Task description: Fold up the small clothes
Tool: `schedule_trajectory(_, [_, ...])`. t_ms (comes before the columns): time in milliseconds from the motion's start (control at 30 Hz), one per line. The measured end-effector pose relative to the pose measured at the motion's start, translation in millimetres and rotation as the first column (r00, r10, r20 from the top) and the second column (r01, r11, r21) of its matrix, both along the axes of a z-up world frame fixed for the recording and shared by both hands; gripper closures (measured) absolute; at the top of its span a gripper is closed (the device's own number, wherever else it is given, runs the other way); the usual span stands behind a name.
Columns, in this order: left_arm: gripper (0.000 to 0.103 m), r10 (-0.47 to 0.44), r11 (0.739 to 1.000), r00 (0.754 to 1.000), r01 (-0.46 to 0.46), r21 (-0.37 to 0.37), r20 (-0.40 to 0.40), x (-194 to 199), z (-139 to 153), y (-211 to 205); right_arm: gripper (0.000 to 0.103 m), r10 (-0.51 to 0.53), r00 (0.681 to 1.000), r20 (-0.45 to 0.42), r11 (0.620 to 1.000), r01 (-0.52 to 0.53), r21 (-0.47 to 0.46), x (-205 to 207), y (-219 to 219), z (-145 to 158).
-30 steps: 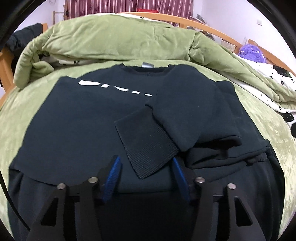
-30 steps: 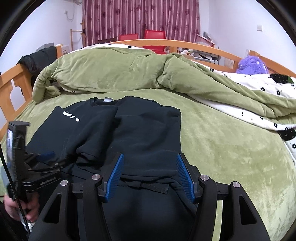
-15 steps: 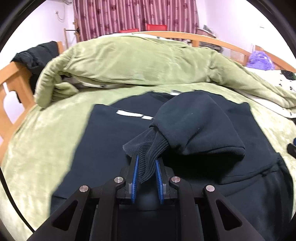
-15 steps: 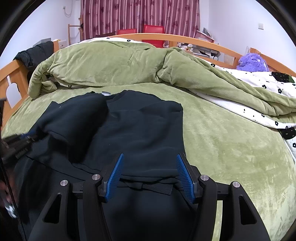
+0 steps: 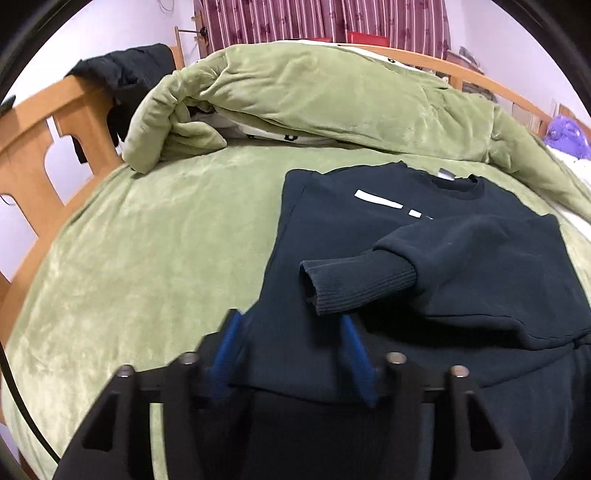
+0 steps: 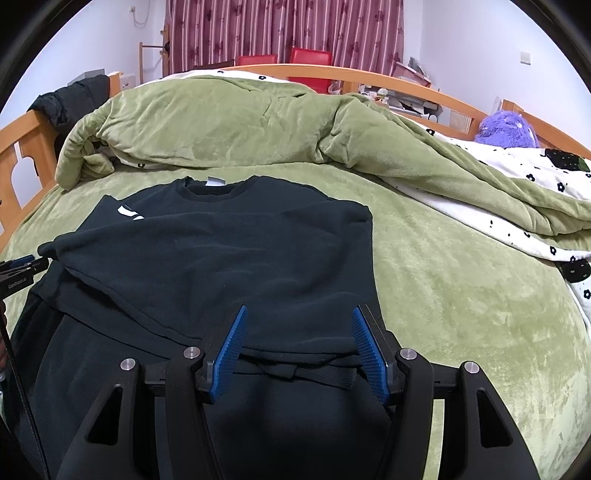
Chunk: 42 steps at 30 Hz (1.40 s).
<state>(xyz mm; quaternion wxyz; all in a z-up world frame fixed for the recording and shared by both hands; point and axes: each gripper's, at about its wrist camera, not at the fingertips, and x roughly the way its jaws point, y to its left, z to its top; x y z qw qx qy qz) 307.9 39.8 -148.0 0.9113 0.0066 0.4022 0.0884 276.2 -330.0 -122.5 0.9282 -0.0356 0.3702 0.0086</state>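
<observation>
A home bedroom: wooden-framed bed [image 6: 22,147], rumpled green duvet [image 6: 229,125], maroon curtains [image 6: 284,29].

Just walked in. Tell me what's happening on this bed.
A person with a handheld gripper in each hand is folding a dark sweatshirt spread on the green blanket. One sleeve lies folded across the chest. The left gripper is open, holding nothing, just short of the cuff. The right gripper hovers open over the hem.

Dark navy sweatshirt [image 5: 369,240] lies flat, one ribbed-cuff sleeve [image 5: 369,284] folded across its chest.
</observation>
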Motion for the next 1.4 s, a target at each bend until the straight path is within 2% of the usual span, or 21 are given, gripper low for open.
schedule_trajectory(133, [0.048,-0.017,1.0,0.999,0.017,-0.015,0.029,-9,6,-2,0.045,0.002,1.0,0.001,1.0,-0.002,-0.008,1,2,-1])
schedule_trajectory(300, [0.048,0.017,1.0,0.997,-0.015,-0.024,0.078,-13,16,2,0.045,0.0,1.0,-0.007,1.0,0.0,-0.012,1,2,-4])
schedule_trajectory(500, [0.048,0.029,0.997,0.997,-0.023,-0.077,0.078,-15,21,10,0.045,0.005,1.0,-0.005,1.0,-0.005,-0.015,0,2,-4])
schedule_trajectory(633, [0.048,0.016,0.996,0.995,-0.008,-0.084,0.095,-19,22,7,0.045,0.01,1.0,0.002,1.0,-0.01,-0.025,-4,5,-2])
schedule_trajectory(833, [0.048,0.026,0.99,0.994,-0.01,-0.14,0.108,-4,23,4,0.045,0.023,1.0,0.015,0.999,-0.022,-0.034,-8,11,2])
schedule_trajectory(967, [0.048,0.025,0.987,0.997,-0.012,-0.16,0.076,13,14,0,0.045,0.018,1.0,-0.005,0.999,-0.018,-0.038,-3,10,-4])
schedule_trajectory(1067, [0.048,0.015,0.989,0.999,-0.008,-0.147,0.045,21,3,-5,0.045,0.013,1.0,-0.022,0.999,-0.014,-0.045,1,8,-11])
schedule_trajectory(1267, [0.056,-0.029,0.988,0.996,0.015,-0.155,-0.089,31,-34,-10,0.045,0.007,0.999,-0.047,0.999,-0.009,-0.041,7,5,-19])
schedule_trajectory(1400, [0.057,-0.041,0.991,0.994,0.029,-0.127,-0.097,31,-42,-16,0.045,0.004,0.999,-0.047,0.999,-0.006,-0.047,7,4,-20])
